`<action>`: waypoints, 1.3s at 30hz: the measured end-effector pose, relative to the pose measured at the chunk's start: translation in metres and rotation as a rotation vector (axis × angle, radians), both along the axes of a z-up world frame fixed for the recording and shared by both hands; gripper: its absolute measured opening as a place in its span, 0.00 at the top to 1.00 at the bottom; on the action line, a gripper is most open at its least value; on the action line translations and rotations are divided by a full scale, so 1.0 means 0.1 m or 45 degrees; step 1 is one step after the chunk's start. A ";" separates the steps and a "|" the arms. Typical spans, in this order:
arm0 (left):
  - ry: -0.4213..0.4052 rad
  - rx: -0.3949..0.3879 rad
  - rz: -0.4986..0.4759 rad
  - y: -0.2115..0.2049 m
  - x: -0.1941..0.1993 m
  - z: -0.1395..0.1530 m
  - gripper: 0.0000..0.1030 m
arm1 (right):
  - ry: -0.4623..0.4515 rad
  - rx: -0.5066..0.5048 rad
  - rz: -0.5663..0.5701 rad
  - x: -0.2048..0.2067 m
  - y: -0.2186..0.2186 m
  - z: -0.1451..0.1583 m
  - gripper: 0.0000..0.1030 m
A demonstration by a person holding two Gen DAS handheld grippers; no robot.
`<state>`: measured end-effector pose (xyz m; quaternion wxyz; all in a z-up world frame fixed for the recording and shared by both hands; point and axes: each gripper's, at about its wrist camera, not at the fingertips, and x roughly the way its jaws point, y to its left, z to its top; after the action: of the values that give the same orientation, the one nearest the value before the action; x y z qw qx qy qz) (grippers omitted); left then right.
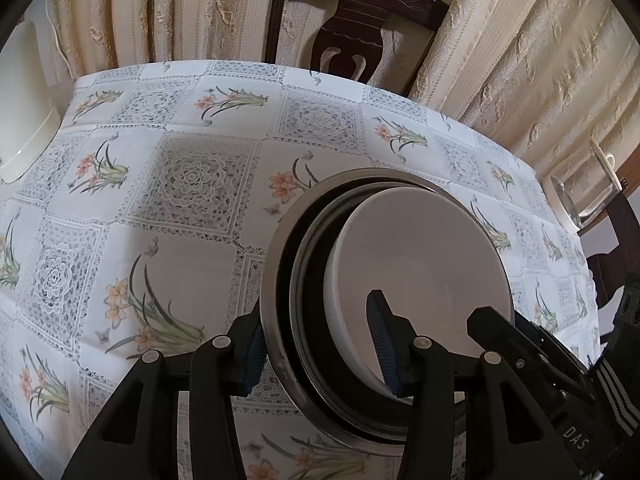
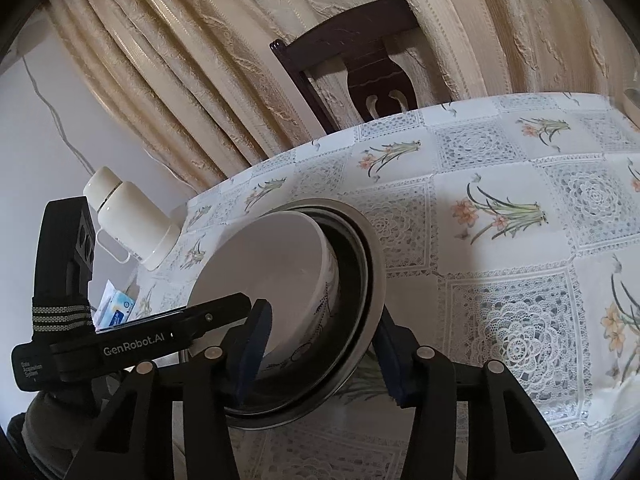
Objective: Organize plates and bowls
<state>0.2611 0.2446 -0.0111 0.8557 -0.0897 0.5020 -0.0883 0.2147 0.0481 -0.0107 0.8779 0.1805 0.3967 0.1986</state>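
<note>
We see both tongs reaching forward over the floral tablecloth (image 1: 192, 264), each straddling one side of a stack: white bowl (image 1: 420, 264) inside dark bowls, in a metal bowl (image 1: 276, 248). The left gripper (image 1: 320, 356) and right gripper (image 2: 320, 348) stand half open with pads on the stack's walls, probably gripping, though we cannot tell if it is lifted.

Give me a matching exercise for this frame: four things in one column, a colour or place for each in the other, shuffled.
Things:
1. white bowl
2. metal bowl
3. flask
4. chair

Descriptions:
A. cream, at the table's edge
B. dark wood, behind the table
C. nested innermost in the stack
D. outermost, silver rim

Pairs: 1-C, 2-D, 3-A, 4-B
</note>
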 end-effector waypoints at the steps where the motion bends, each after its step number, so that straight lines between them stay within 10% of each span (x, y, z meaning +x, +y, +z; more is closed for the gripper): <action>1: 0.000 0.001 0.000 0.00 0.00 0.00 0.54 | -0.001 0.000 -0.001 0.00 0.00 0.00 0.49; 39: -0.064 -0.038 0.052 0.06 -0.38 0.42 0.54 | -0.067 0.030 0.021 -0.21 0.02 0.33 0.49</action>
<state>0.2235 0.2503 0.0314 0.8681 -0.1104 0.4772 -0.0804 0.1942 0.0502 0.0221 0.8842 0.1821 0.3725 0.2153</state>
